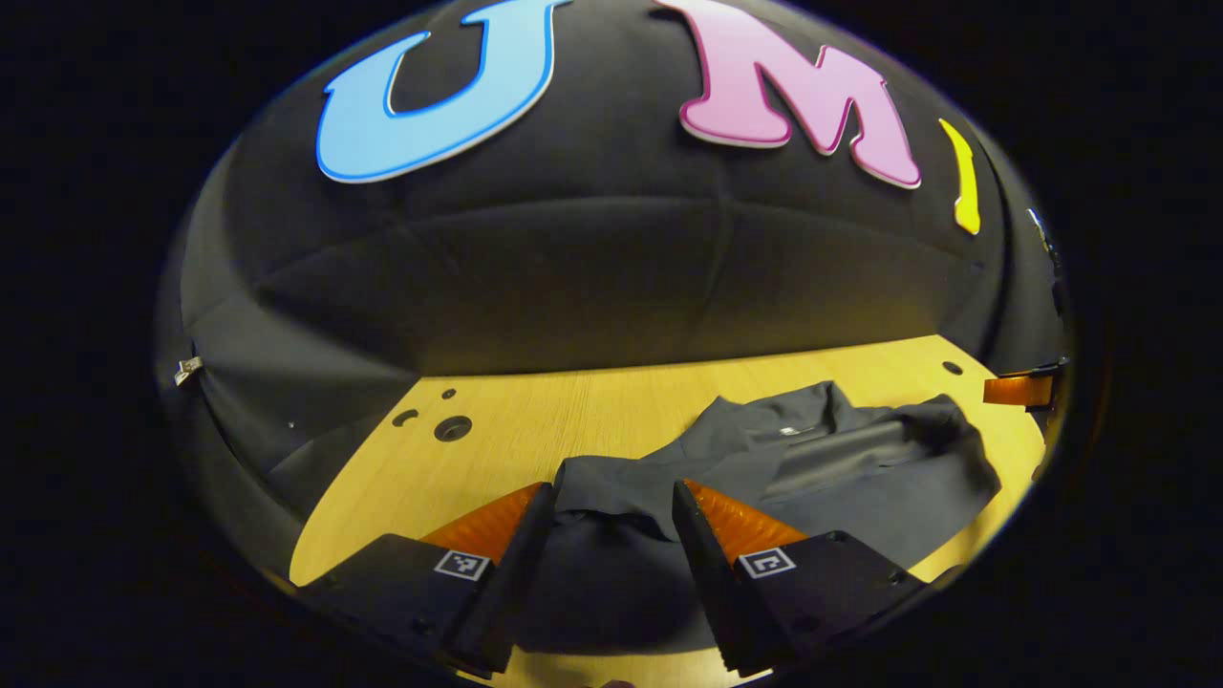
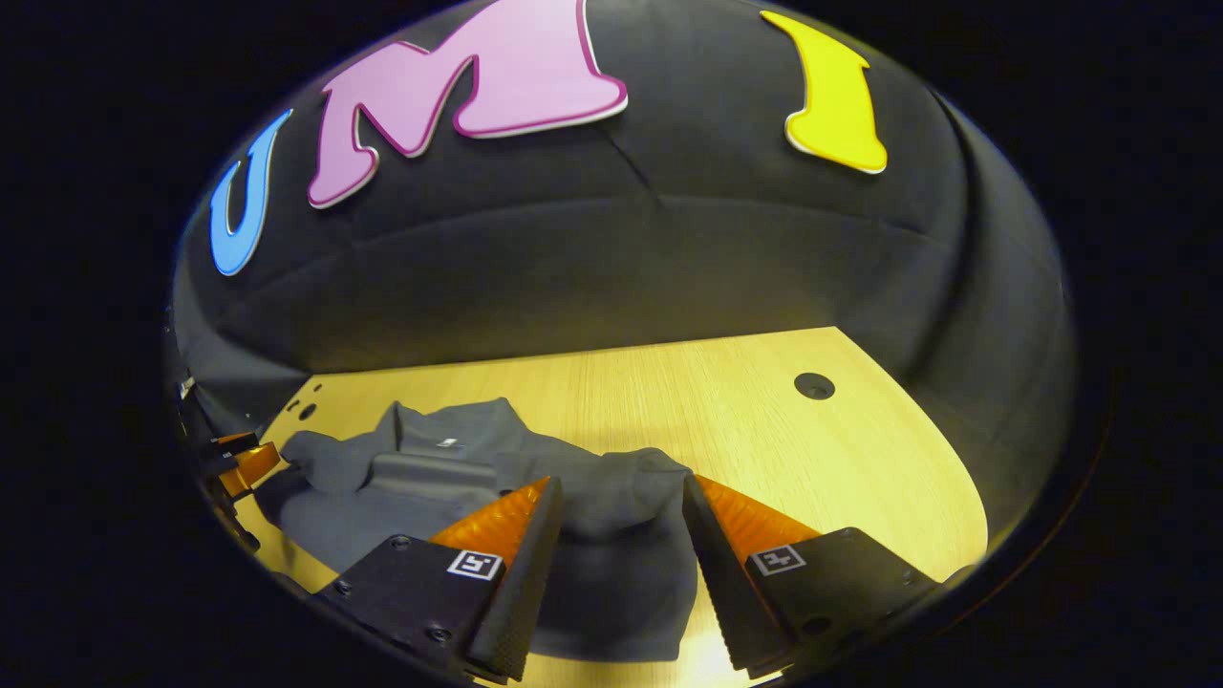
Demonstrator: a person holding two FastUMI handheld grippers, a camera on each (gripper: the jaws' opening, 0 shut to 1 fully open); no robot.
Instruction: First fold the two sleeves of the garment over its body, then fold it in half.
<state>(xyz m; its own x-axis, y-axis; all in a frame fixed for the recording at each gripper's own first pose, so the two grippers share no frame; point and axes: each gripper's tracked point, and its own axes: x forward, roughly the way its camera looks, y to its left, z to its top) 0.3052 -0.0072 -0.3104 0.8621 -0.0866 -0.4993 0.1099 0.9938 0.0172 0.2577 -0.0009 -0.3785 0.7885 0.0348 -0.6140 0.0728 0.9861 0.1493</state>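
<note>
Dark grey garment (image 1: 812, 459) lying crumpled on my wooden table (image 1: 535, 430). My left hand-held gripper (image 1: 611, 502) is spread wide, fingers either side of a raised fold, not pressing it. My right hand-held gripper (image 2: 619, 497) is likewise spread wide above the garment's other edge, gripping nothing.

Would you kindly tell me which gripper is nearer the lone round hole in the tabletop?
Right. The hole lies ahead and rightward of the right gripper; the left gripper sits across the garment from it.
</note>
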